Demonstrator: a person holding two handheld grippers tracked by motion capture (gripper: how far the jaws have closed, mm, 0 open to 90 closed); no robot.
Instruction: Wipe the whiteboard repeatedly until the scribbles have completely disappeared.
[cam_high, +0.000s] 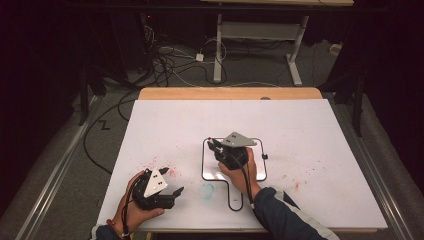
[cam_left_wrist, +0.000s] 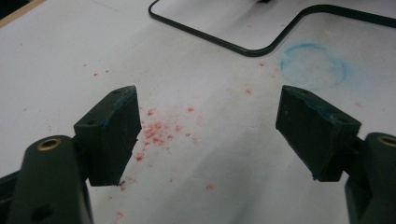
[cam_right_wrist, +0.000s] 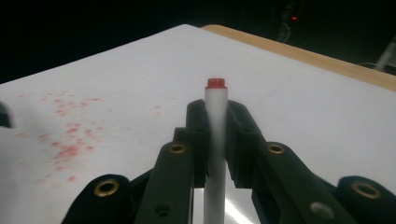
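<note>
No real containers here, just a black-edged board (cam_high: 260, 172) flat on the white table (cam_high: 310, 130). The right gripper (cam_right_wrist: 215, 116) has its jaws clamped tight on a white marker (cam_right_wrist: 215, 140), whose red end sticks out past the tips. The left gripper (cam_left_wrist: 208, 135) sits wide open with nothing between the jaws, just red specks (cam_left_wrist: 156, 130) on the table below and a blue ring smudge (cam_left_wrist: 314, 65) ahead.
</note>
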